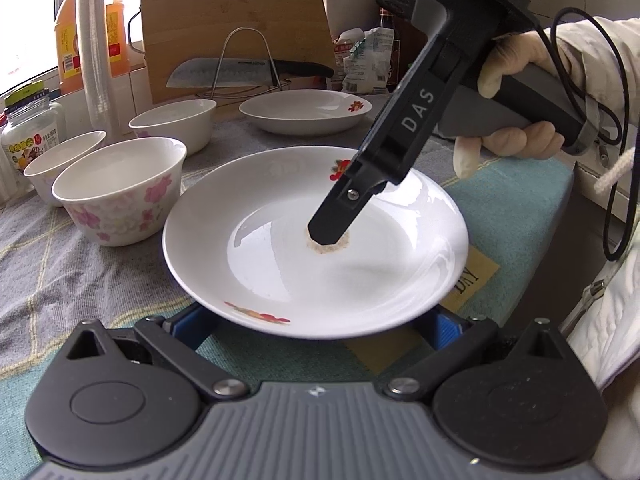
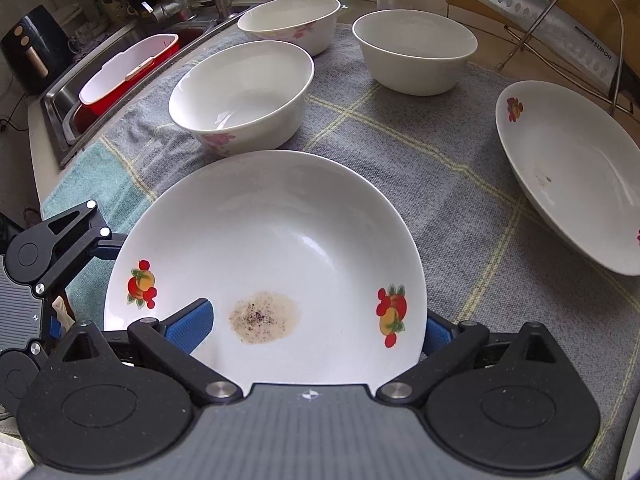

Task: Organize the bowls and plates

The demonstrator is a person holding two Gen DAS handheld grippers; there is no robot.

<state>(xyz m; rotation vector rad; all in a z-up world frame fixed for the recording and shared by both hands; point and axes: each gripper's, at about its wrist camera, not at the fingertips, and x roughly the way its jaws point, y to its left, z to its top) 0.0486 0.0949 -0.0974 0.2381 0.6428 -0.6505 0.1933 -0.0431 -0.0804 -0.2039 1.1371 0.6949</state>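
A white plate with fruit prints [image 1: 280, 264] [image 2: 272, 240] lies on the checked cloth, a brown stain [image 2: 264, 316] in its middle. My left gripper [image 1: 318, 320] [image 2: 86, 284] stands open at the plate's near edge, which hides its tips. My right gripper [image 2: 312, 332] is also open over the opposite rim. One of its fingers [image 1: 336, 216] hangs above the stain and the other is out of sight below the plate. A second plate [image 1: 306, 114] [image 2: 568, 176] and three bowls [image 1: 120, 192] [image 2: 244, 96] [image 2: 416, 52] [image 2: 292, 20] stand beyond.
A knife on a wire rack [image 1: 248, 70] leans at a cutting board [image 1: 236, 20] behind the dishes. Oil bottles [image 1: 68, 40], stacked cups [image 1: 94, 48] and a jar [image 1: 32, 128] crowd the back. A sink with a red tub [image 2: 128, 64] borders the cloth. A gloved hand [image 1: 520, 80] holds the right gripper.
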